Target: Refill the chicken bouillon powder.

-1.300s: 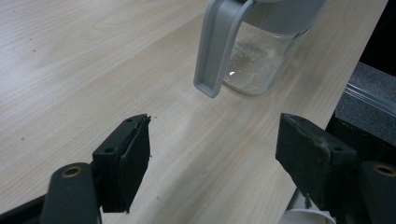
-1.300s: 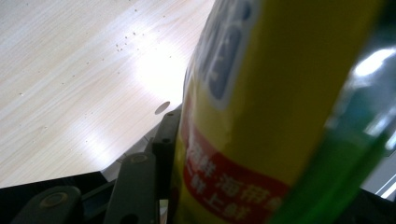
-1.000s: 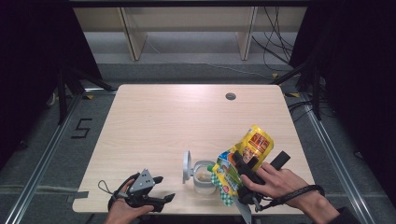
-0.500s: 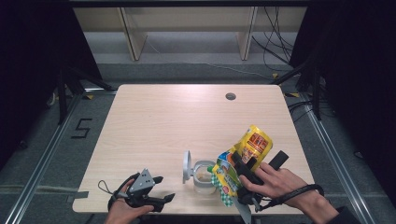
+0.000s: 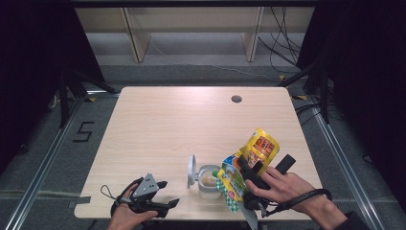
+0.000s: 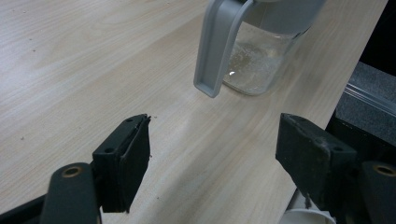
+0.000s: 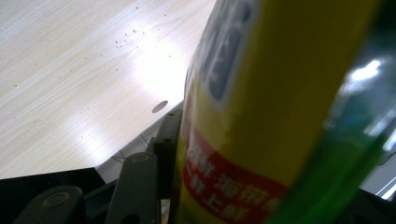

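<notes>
A yellow and green snack bag (image 5: 256, 153) is tilted over a small clear jar (image 5: 208, 182) near the table's front edge. The bag's green lower end sits at the jar's mouth. My right gripper (image 5: 265, 166) is shut on the bag, which shows close up as the bag (image 7: 261, 112) beside one black finger (image 7: 163, 140). The jar holds some pale contents, and its grey hinged lid (image 5: 191, 171) stands open to the left. My left gripper (image 5: 168, 193) rests at the front left, open with nothing between its fingers. It looks at the jar (image 6: 259, 56) and lid (image 6: 217, 46).
The wooden table (image 5: 182, 124) has a round cable hole (image 5: 236, 99) at the back right. Small crumbs (image 7: 126, 37) lie on the wood. Shelf legs stand on the floor behind the table, and the front edge is right by both hands.
</notes>
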Demonstrator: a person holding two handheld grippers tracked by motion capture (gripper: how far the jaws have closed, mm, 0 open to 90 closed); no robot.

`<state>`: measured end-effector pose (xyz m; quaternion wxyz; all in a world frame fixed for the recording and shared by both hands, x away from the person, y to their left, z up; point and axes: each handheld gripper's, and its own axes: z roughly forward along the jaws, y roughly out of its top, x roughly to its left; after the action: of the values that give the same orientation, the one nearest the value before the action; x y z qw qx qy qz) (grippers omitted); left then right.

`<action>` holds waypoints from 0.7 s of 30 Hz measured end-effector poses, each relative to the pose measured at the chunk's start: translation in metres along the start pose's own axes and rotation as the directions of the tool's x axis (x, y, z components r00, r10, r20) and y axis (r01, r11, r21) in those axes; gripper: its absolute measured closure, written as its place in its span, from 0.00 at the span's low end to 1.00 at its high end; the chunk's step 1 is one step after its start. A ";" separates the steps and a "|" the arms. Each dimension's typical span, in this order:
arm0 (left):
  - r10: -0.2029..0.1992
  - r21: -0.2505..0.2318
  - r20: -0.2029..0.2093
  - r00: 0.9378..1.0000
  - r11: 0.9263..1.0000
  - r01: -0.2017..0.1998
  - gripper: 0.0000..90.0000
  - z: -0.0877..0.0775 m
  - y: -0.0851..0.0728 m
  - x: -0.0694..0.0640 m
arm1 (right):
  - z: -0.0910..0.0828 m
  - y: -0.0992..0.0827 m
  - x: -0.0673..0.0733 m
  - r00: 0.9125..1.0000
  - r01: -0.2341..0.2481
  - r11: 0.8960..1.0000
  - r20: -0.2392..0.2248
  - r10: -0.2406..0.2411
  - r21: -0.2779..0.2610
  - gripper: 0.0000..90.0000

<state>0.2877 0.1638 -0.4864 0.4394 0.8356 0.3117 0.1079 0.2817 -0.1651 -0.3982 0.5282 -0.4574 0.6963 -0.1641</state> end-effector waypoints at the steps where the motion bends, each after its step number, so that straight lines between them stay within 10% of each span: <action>1: 0.003 0.000 0.001 1.000 1.000 -0.003 0.29 0.000 0.000 0.000 | 0.000 0.000 0.000 1.000 0.003 1.000 0.000 -0.003 0.001 0.65; 21: -0.021 -0.023 0.008 1.000 1.000 0.021 0.28 0.001 0.000 -0.002 | -0.002 -0.003 0.000 1.000 0.007 1.000 -0.001 -0.007 0.005 0.66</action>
<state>0.2864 0.1618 -0.4867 0.4515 0.8274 0.3175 0.1036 0.2811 -0.1673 -0.3951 0.5282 -0.4587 0.6945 -0.1680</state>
